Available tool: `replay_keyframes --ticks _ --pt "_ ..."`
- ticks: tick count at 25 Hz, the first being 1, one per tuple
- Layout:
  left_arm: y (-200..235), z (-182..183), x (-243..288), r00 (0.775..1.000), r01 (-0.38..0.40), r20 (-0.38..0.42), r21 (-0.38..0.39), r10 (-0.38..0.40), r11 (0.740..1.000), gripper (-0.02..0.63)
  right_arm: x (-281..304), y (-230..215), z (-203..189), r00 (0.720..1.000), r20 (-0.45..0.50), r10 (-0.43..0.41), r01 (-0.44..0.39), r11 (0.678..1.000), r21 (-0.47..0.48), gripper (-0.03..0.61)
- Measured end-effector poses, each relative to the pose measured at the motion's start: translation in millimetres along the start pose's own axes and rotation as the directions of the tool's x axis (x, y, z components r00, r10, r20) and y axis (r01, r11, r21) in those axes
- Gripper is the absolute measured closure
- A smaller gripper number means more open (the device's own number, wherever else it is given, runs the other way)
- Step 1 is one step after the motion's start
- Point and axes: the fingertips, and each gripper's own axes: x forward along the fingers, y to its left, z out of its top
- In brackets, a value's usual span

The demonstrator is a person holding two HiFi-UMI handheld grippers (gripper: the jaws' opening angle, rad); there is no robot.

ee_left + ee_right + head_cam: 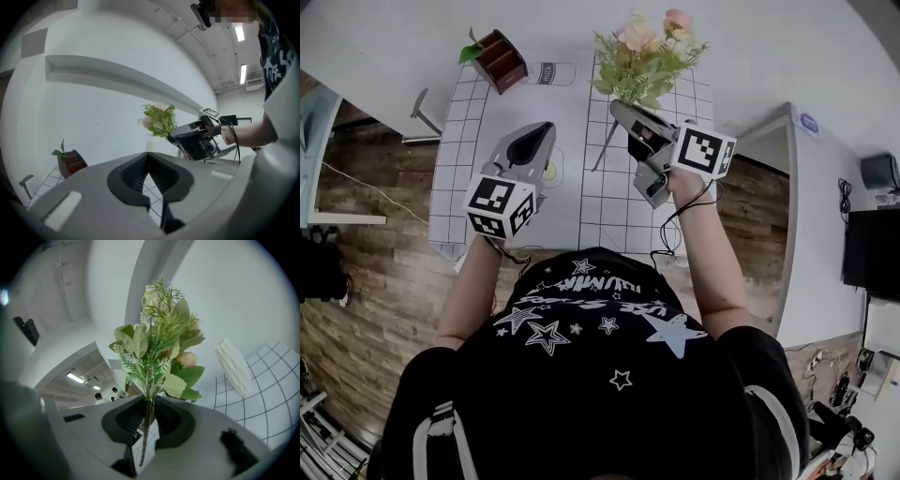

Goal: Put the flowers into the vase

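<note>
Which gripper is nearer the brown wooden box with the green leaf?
Left. The left gripper is below the brown wooden box in the head view; the right gripper, gripping the pink flower bouquet, is farther off to its right.

Open grid mat [459, 161] lies bare before the wooden box [502, 58] and vase [551, 73] at its far edge

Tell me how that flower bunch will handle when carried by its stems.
Probably light: the right claw holds the flowers up by thin stems alone. Likely top-heavy, since blooms and leaves spread wide above the grip. Stems seem fairly stiff, standing upright unsupported.
</note>
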Motion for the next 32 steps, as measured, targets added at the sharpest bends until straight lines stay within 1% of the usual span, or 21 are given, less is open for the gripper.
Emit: replay_keyframes --ticks 3,7,9,10,13,16,19,21,25,27,29,31,32 --pt "-7.2 8.1 20.5 1.000 0.023 0.007 0.018 -0.023 1.000 0.604 -16.6 -4.1 33.8 0.999 0.046 -0.001 0.004 0.998 -0.062 0.513" --pt "-28.7 21.3 50.1 0.994 0.100 0.029 0.047 -0.101 0.994 0.604 -42.0 -22.2 73.6 0.994 0.107 -0.032 0.041 0.995 -0.087 0.512" --pt "-39.5 25.2 65.6 0.992 0.122 0.026 0.056 -0.123 0.991 0.604 -53.0 -25.8 96.5 0.990 0.137 -0.028 0.046 0.990 -0.133 0.512" --pt "-44.0 26.5 73.4 0.991 0.128 0.023 0.056 -0.129 0.990 0.604 -57.9 -28.2 107.3 0.988 0.151 -0.027 0.050 0.987 -0.150 0.512" --pt "-55.3 28.7 94.8 0.991 0.135 0.004 0.061 -0.135 0.989 0.604 -72.2 -45.5 131.8 0.977 0.202 -0.061 0.089 0.987 -0.134 0.512" --pt "-64.9 30.0 112.8 0.990 0.138 -0.020 0.059 -0.137 0.989 0.604 -82.3 -56.5 154.1 0.966 0.247 -0.073 0.114 0.981 -0.156 0.512" --pt "-68.2 30.1 128.9 0.993 0.118 -0.033 0.038 -0.117 0.992 0.604 -92.5 -65.7 176.3 0.953 0.295 -0.070 0.125 0.977 -0.173 0.512" --pt "-64.5 29.5 139.0 0.996 0.084 -0.038 0.023 -0.083 0.996 0.604 -96.8 -71.3 189.3 0.946 0.319 -0.060 0.123 0.976 -0.181 0.512" --pt "-52.5 30.4 157.3 0.999 -0.008 -0.043 -0.008 0.008 1.000 0.604 -98.4 -83.3 207.3 0.946 0.322 -0.034 0.100 0.976 -0.191 0.512" --pt "-50.8 31.6 163.9 0.998 -0.038 -0.047 -0.007 0.038 0.999 0.603 -97.7 -88.4 213.1 0.948 0.317 -0.023 0.088 0.977 -0.192 0.512" --pt "-52.2 31.8 169.8 0.997 -0.044 -0.058 0.007 0.045 0.999 0.602 -96.6 -91.3 218.6 0.948 0.317 -0.008 0.075 0.977 -0.200 0.512" --pt "-54.9 30.7 176.3 0.997 -0.031 -0.071 0.017 0.032 0.999 0.586 -95.5 -90.5 225.4 0.949 0.316 0.009 0.069 0.970 -0.235 0.512" --pt "-55.6 29.7 179.5 0.997 -0.021 -0.076 0.018 0.022 1.000 0.576 -95.6 -91.6 228.4 0.946 0.324 0.006 0.075 0.969 -0.237 0.512"
